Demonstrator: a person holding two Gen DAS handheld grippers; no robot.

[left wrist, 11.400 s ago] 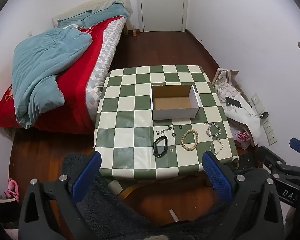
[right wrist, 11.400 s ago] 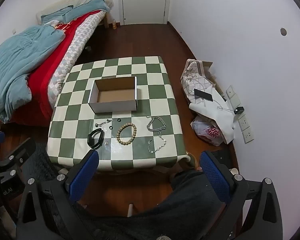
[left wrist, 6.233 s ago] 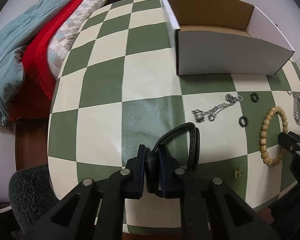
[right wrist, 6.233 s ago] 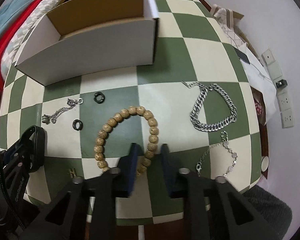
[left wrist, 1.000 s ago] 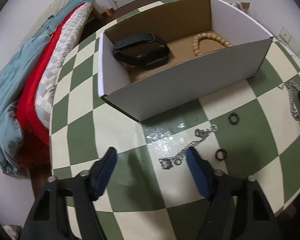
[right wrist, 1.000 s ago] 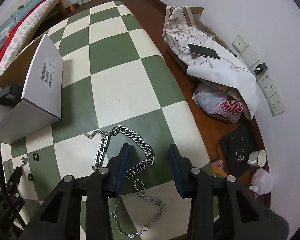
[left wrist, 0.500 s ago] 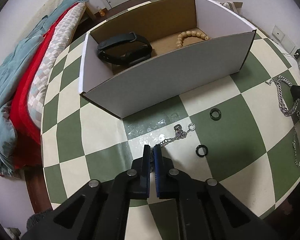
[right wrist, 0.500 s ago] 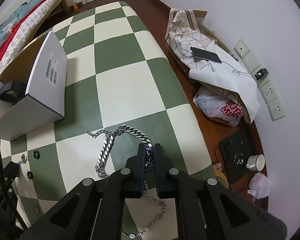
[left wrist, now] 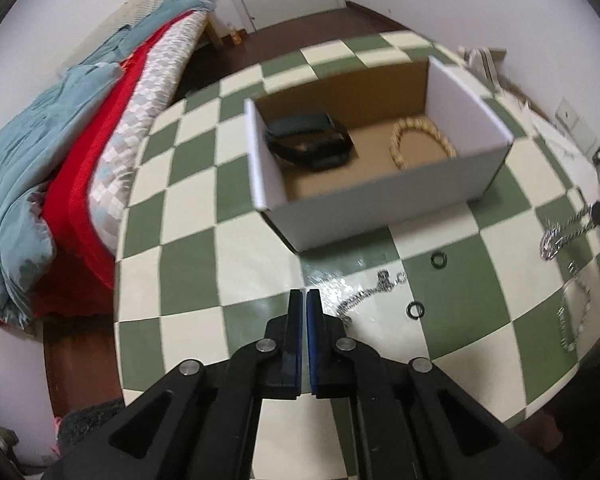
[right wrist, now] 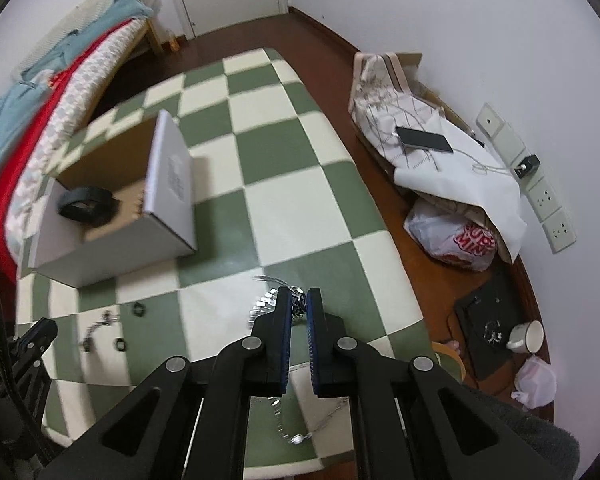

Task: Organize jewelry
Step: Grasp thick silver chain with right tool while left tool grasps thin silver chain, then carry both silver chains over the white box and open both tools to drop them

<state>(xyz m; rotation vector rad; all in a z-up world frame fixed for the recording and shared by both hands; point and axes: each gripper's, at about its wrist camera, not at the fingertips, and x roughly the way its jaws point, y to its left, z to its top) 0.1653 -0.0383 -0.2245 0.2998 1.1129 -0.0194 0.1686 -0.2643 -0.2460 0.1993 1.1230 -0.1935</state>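
Both tongs closed: left gripper (left wrist: 304, 293) pinching nothing I can see, right gripper (right wrist: 298, 292) clamping my silver chain (right wrist: 297, 301). White box (left wrist: 380, 208) is holding black band (left wrist: 310, 144), bead bracelet (left wrist: 422, 136).

Your green-and-cream checked tablecloth (left wrist: 188, 256) looks like glossy, wipeable plastic, catching a wet-looking glare near the fine silver metal chain (left wrist: 364, 294). The open cardboard box (left wrist: 384, 216) is smooth matt white outside and raw brown paperboard inside, and it holds a matt black band (left wrist: 310, 144) and a bracelet of pale wooden beads (left wrist: 420, 136). Your right gripper (right wrist: 298, 304) shows shiny metal curb links (right wrist: 298, 300) between ribbed blue pads (right wrist: 286, 320) on matt black plastic fingers. The floor (right wrist: 340, 52) is polished dark wood.
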